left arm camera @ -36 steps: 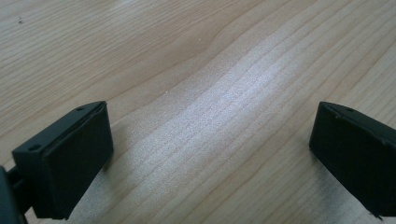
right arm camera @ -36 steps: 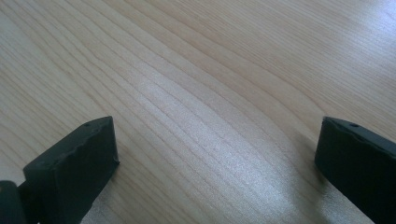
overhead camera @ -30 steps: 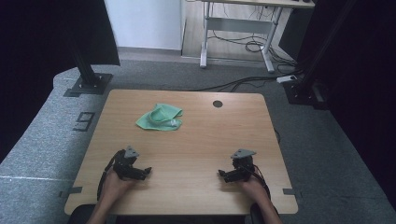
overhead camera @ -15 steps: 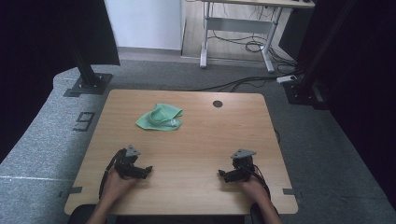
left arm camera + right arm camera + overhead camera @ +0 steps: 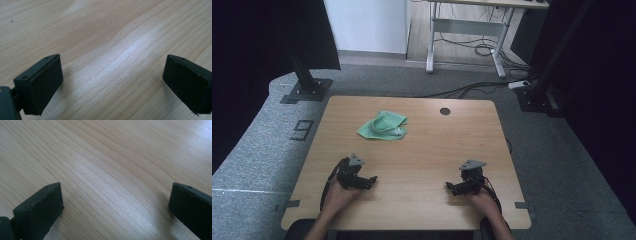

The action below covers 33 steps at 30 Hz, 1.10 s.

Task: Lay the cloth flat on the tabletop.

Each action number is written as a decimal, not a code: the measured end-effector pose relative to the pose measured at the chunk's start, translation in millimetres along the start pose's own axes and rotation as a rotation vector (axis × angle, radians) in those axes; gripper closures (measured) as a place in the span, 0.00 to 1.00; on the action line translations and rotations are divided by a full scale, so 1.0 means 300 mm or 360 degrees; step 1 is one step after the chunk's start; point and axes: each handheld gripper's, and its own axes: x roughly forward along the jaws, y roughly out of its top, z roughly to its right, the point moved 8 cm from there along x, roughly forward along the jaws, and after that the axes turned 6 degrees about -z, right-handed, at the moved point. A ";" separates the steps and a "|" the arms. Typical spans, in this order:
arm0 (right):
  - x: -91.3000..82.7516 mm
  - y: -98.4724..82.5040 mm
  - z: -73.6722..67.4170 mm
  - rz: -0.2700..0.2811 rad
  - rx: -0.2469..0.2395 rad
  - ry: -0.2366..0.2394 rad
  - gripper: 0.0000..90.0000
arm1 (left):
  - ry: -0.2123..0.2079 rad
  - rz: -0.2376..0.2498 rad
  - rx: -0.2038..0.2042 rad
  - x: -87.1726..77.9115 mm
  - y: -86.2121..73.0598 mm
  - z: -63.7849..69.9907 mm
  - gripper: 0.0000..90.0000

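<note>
Centrally, a wooden table [image 5: 422, 150] is seen on grey carpet [image 5: 257, 150]. Both the left gripper [image 5: 371, 179] and right gripper [image 5: 449, 187] are held spread wide, empty, low in frame; the green cloth [image 5: 383, 125] is crumpled upper left, well apart.

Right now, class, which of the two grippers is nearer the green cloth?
The left gripper: the green cloth lies on its half of the table; the right gripper sits farther across.

The table [image 5: 422, 150] is topped with pale wood-grain board, smooth and faintly sheened where light is caught. Soft, crumpled green cloth [image 5: 383, 125] is laid on it. The jaw pads of the left gripper [image 5: 110, 82] and right gripper [image 5: 115, 207] are faced with matt black rubbery material, slightly rough at the edges.
</note>
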 end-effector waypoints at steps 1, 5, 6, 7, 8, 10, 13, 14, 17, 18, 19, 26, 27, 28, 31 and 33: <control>0.000 0.000 0.000 0.0000 0.0000 0.0002 0.00 | -0.0001 0.0003 0.0007 -0.002 0.005 0.001 0.04; 0.000 0.000 0.000 0.0000 0.0000 0.0000 0.00 | -0.0002 0.0009 0.0020 -0.006 0.023 0.002 0.07; 0.000 0.000 0.000 0.0000 0.0000 0.0002 0.00 | -0.0014 0.0012 0.0025 -0.007 0.038 0.001 0.08; 0.000 0.000 0.000 0.0000 0.0000 0.0000 0.00 | -0.0014 0.0012 0.0025 -0.007 0.038 0.001 0.10; 0.000 0.000 0.000 0.0000 0.0000 0.0000 0.00 | -0.0016 0.0015 0.0022 -0.007 0.046 0.000 0.10; 0.000 0.000 0.000 0.0000 0.0000 0.0000 0.00 | -0.0033 0.0033 0.0014 -0.012 0.072 -0.008 0.14; 0.000 0.000 0.000 0.0000 0.0000 0.0000 0.00 | -0.0051 0.0052 0.0000 -0.014 0.092 -0.014 0.16; 0.000 0.000 0.000 0.0000 0.0000 0.0002 0.00 | -0.0060 0.0059 0.0004 -0.015 0.113 -0.020 0.17; 0.000 0.000 0.000 0.0000 0.0000 0.0000 0.00 | -0.0068 0.0071 0.0009 -0.012 0.146 -0.028 0.20; 0.000 0.000 0.000 -0.0001 0.0000 0.0000 0.00 | -0.0073 0.0076 0.0017 -0.012 0.157 -0.029 0.21; 0.000 0.000 0.000 -0.0001 0.0000 0.0000 0.00 | -0.0073 0.0076 0.0017 -0.012 0.157 -0.029 0.23; 0.000 0.000 0.000 0.0000 0.0001 0.0002 0.00 | -0.0071 0.0098 0.0054 -0.010 0.230 -0.040 0.29; 0.000 0.000 0.000 0.0000 0.0001 0.0000 0.00 | -0.0069 0.0100 0.0057 -0.009 0.239 -0.043 0.30; 0.000 0.000 0.000 0.0000 0.0001 0.0000 0.00 | -0.0068 0.0109 0.0063 -0.008 0.259 -0.048 0.33; 0.000 0.000 0.000 0.0000 0.0001 0.0000 0.00 | -0.0067 0.0116 0.0064 -0.005 0.280 -0.055 0.36; 0.000 0.000 0.000 -0.0001 0.0000 0.0000 0.00 | -0.0061 0.0122 0.0058 -0.001 0.300 -0.064 0.38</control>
